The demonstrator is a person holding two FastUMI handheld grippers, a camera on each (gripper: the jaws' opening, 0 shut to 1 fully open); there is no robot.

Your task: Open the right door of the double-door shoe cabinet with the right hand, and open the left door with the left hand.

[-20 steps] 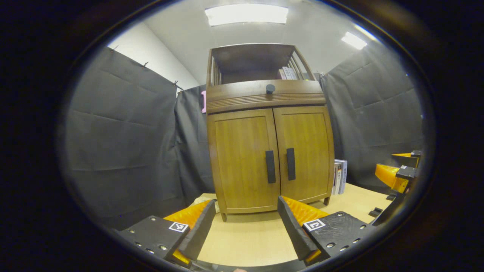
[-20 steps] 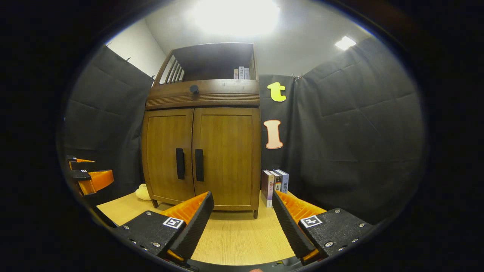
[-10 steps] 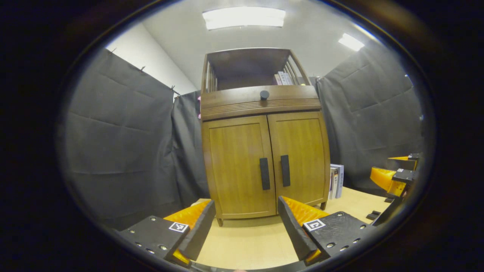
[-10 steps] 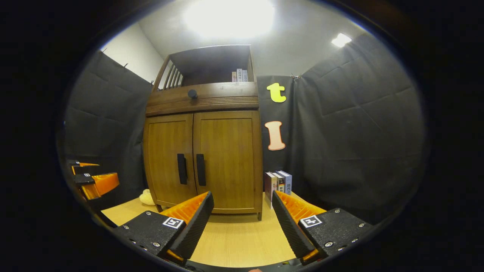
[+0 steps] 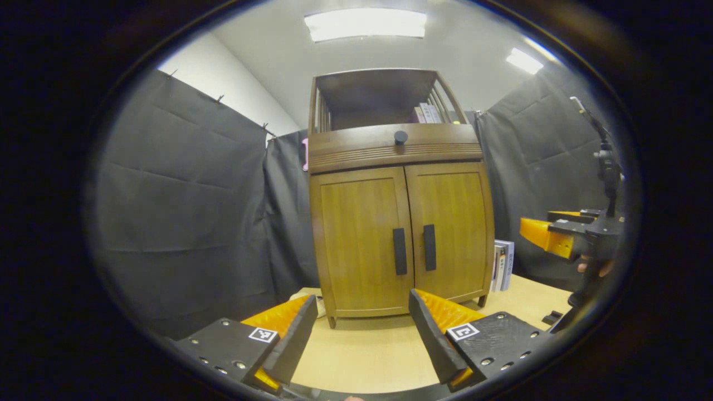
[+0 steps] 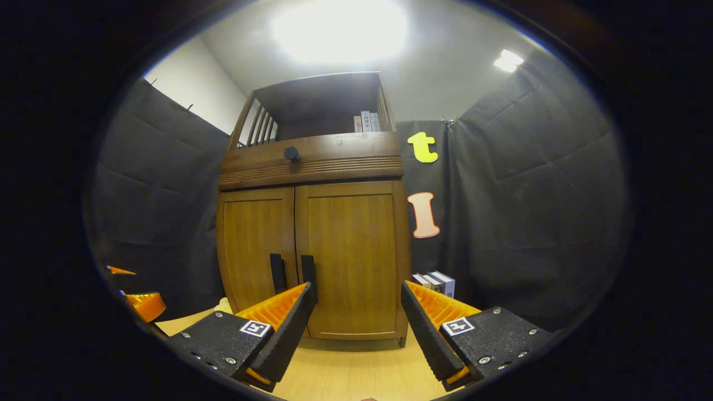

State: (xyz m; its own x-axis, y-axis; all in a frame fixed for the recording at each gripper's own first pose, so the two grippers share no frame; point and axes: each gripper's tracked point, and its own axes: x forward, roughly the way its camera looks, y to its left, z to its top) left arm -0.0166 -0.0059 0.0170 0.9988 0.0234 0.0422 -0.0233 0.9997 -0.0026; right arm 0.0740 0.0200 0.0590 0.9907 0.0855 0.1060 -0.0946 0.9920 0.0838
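A brown wooden shoe cabinet stands on a light wood table, both doors closed. The left door and right door each carry a black vertical handle, left handle and right handle, side by side at the centre seam. My left gripper is open, low and short of the cabinet. My right gripper is open, facing the right door, its left finger overlapping the right handle in view. It also appears raised at right, a hand holding it.
Several books stand on the table right of the cabinet. More books sit on the cabinet's open top shelf. A black knob sits on the drawer front. A pale soft object lies at the cabinet's left foot.
My right gripper has risen and moved closer to the cabinet; the cabinet looms larger and lower in its view. My left gripper has stayed in about the same place. Both doors stay closed.
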